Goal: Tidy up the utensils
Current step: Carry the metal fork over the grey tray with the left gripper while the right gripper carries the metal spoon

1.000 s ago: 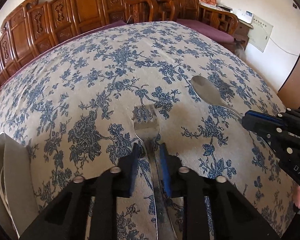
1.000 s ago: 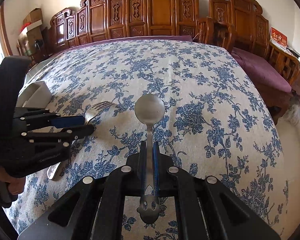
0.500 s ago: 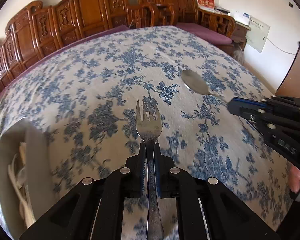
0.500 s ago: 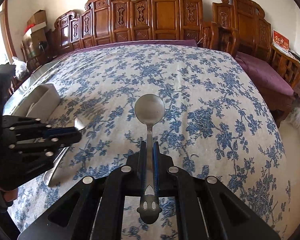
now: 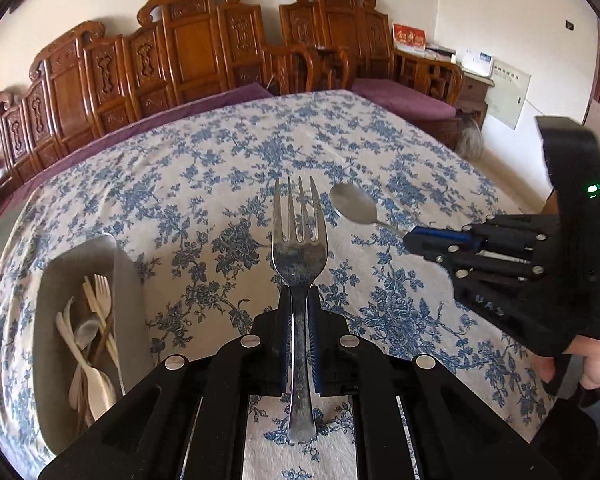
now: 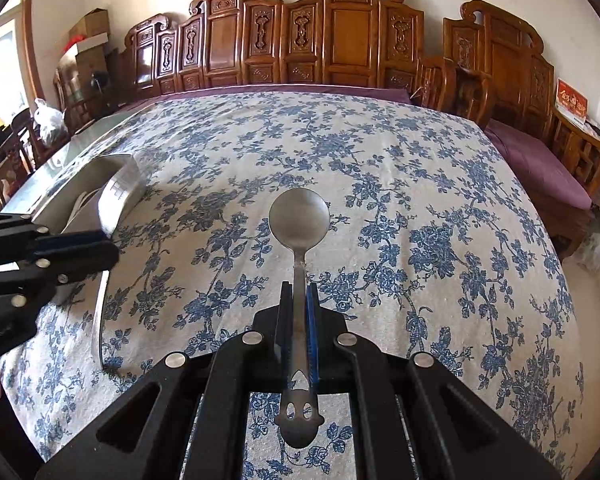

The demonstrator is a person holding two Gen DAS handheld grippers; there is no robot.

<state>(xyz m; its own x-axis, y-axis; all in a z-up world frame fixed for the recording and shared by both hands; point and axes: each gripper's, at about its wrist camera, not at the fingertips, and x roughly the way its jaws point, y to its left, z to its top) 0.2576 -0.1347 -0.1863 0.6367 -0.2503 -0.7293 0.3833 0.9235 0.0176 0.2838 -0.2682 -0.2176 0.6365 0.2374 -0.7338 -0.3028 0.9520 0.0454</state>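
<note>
A tarnished four-tined steel fork (image 5: 299,256) is clamped by its handle in the left gripper (image 5: 299,320), above the blue-flowered tablecloth (image 5: 204,184). A round-bowled metal spoon (image 6: 299,236) is clamped in the right gripper (image 6: 299,320). A grey cutlery tray (image 5: 130,280) lies left.

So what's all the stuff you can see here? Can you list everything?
fork: one, silver, clamped in the left gripper above the cloth
spoon: one, silver, clamped in the right gripper
tray: one, grey, on the table's left side, holding pale utensils
tablecloth: one, white with blue flowers, covering the table
carved chairs: several, brown wood, along the wall behind the table
cushion: purple, on the bench at right
left gripper: one, black, shut on the fork
right gripper: one, black, shut on the spoon
</note>
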